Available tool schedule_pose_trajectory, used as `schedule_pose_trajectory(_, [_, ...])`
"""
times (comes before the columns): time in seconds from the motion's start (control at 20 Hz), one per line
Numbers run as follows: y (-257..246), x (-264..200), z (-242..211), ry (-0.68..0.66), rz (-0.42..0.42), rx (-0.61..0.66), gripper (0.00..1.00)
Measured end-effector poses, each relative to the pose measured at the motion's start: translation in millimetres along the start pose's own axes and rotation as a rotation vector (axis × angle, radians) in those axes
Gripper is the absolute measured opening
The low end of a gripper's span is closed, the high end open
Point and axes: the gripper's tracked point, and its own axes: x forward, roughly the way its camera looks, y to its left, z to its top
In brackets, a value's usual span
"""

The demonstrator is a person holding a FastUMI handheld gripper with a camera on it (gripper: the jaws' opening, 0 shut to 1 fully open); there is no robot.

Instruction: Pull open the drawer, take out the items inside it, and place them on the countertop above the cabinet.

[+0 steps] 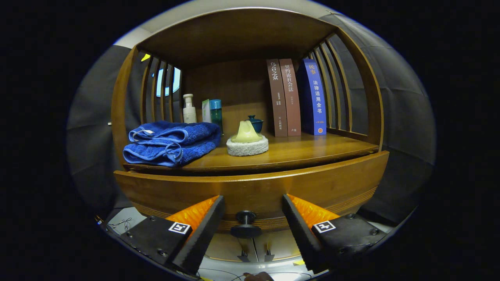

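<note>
While the claw [253, 218] hangs spread around the round dark drawer knob [245, 225], touching nothing, the glossy curved wooden drawer [250, 187] sits shut; on the worktop [312, 150] above: plush folded blue towel [172, 142], rough white pad [247, 147], upright books [297, 97].

dim booth, slatted wooden shelf unit [363, 89]

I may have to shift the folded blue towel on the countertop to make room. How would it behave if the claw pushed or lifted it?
The blue towel looks soft and thick, so it would probably sag and unfold if lifted by one edge. Pushed, it would likely bunch rather than slide over the wooden countertop. It seems unbreakable. The claw is open, with the drawer knob between its fingers.
</note>
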Motion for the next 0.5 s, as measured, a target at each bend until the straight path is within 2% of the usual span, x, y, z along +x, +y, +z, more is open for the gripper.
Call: schedule_pose_trajectory(0.5, [-1.7,13.6,-0.4,0.0,-0.012,0.012,0.98])
